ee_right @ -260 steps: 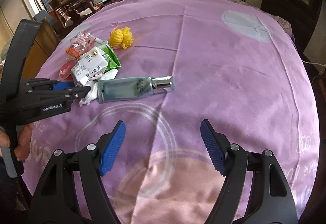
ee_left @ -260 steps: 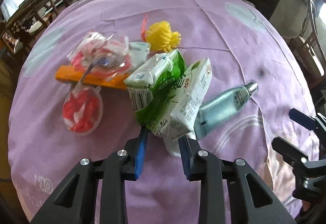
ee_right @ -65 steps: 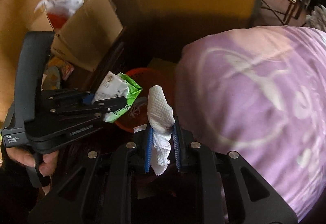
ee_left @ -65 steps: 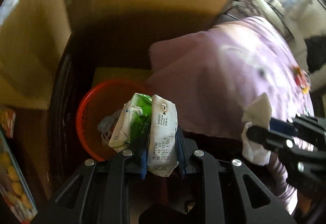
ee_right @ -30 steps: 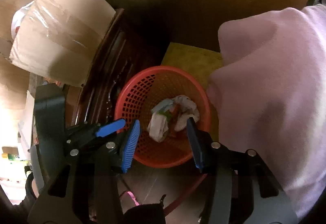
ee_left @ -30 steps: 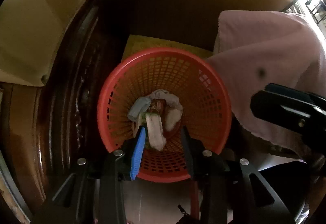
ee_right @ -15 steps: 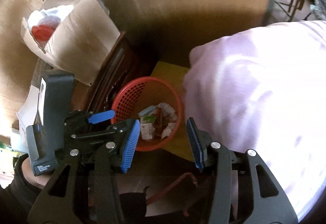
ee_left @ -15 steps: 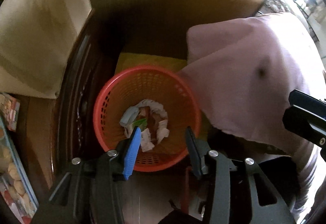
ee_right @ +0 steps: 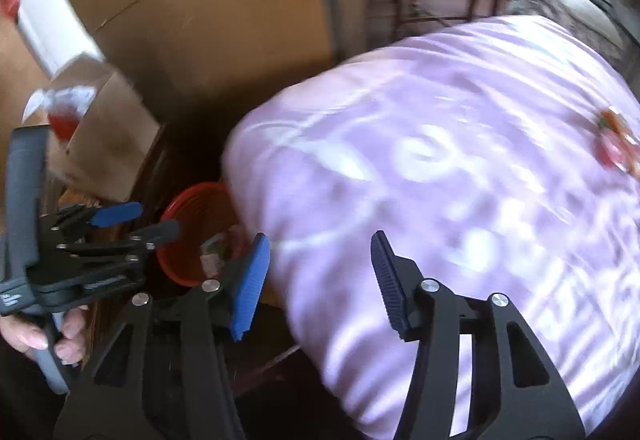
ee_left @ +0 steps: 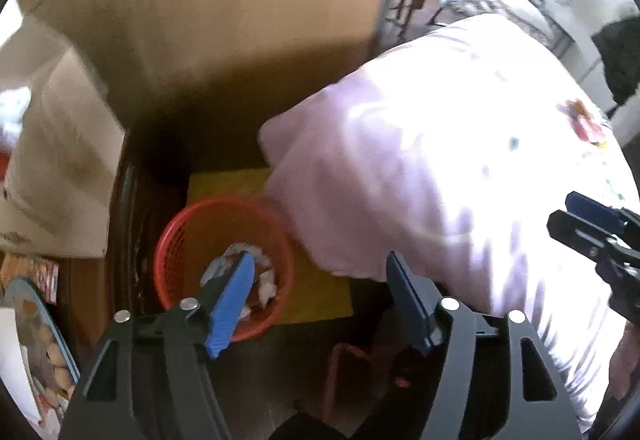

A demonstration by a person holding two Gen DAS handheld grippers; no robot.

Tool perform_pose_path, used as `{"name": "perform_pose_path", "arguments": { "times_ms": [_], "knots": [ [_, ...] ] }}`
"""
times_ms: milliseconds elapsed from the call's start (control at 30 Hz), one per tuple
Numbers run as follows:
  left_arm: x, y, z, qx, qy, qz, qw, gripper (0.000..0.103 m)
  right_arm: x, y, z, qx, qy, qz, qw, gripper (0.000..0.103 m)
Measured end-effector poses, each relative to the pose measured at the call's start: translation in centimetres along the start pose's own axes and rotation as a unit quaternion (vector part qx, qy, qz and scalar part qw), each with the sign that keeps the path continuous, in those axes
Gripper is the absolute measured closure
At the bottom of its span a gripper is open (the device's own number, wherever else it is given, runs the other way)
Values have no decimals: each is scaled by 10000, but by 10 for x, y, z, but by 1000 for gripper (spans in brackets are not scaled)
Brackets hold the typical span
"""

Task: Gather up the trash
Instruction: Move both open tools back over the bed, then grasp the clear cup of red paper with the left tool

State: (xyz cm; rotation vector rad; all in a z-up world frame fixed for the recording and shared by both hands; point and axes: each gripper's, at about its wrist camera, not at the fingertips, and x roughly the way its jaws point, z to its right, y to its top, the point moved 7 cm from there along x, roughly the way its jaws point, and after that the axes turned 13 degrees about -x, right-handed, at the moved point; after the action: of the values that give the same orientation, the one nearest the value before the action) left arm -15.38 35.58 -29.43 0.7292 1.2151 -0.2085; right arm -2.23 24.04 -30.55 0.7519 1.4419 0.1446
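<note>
In red basket [ee_left: 176, 240]: crumpled trash [ee_left: 262, 280]. Both grippers' jaws released, empty. R view only: hand [ee_right: 44, 336].

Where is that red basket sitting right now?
The red basket sits on the floor, low and left in both views, beside the purple-covered table.

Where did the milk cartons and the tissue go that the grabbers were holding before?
Both were let go into the red basket, where crumpled trash now lies. The left gripper and right gripper are open and empty, swinging from the basket toward the purple tablecloth. The basket stayed beside the table.
</note>
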Motion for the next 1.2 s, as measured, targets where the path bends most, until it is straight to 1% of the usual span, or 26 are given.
{"name": "perform_pose_path", "arguments": {
  "times_ms": [133, 167, 200, 300, 400, 433, 567, 633, 767, 867, 1033, 1200],
  "knots": [
    [-19, 0, 39, 328, -135, 195, 9992, 26, -24, -24, 41, 378, -322, 138, 9987, 50],
    [-23, -1, 52, 434, -168, 238, 9986, 24, -29, -29, 49, 467, -355, 164, 9981, 48],
    [-24, -2, 61, 511, -201, 252, 9982, 24, -35, -37, 61, 607, -428, 187, 9971, 46],
    [-26, -5, 95, 799, -301, 269, 9960, 20, -48, -57, 92, 977, -672, 257, 9926, 46],
    [-23, -8, 130, 1090, -410, 301, 9927, 18, -60, -82, 126, 1383, -801, 274, 9868, 46],
    [-22, -9, 143, 1183, -451, 299, 9915, 16, -61, -88, 134, 1483, -845, 274, 9849, 46],
    [-18, -14, 188, 1470, -671, 273, 9865, 13, -77, -120, 176, 2004, -1124, 298, 9728, 42],
    [-13, -15, 211, 1605, -745, 263, 9839, 12, -85, -135, 196, 2272, -1283, 305, 9649, 41],
    [-4, -19, 251, 1813, -866, 196, 9794, 11, -98, -167, 239, 2824, -1433, 340, 9479, 41],
    [0, -23, 280, 1938, -991, 169, 9759, 10, -105, -181, 260, 2996, -1537, 326, 9410, 41],
    [14, -25, 316, 2102, -1047, 95, 9720, 9, -112, -198, 293, 3247, -1697, 289, 9300, 41],
    [35, -16, 354, 2248, -1076, 45, 9684, 9, -111, -211, 313, 3435, -1768, 230, 9221, 41]
  ]
}}
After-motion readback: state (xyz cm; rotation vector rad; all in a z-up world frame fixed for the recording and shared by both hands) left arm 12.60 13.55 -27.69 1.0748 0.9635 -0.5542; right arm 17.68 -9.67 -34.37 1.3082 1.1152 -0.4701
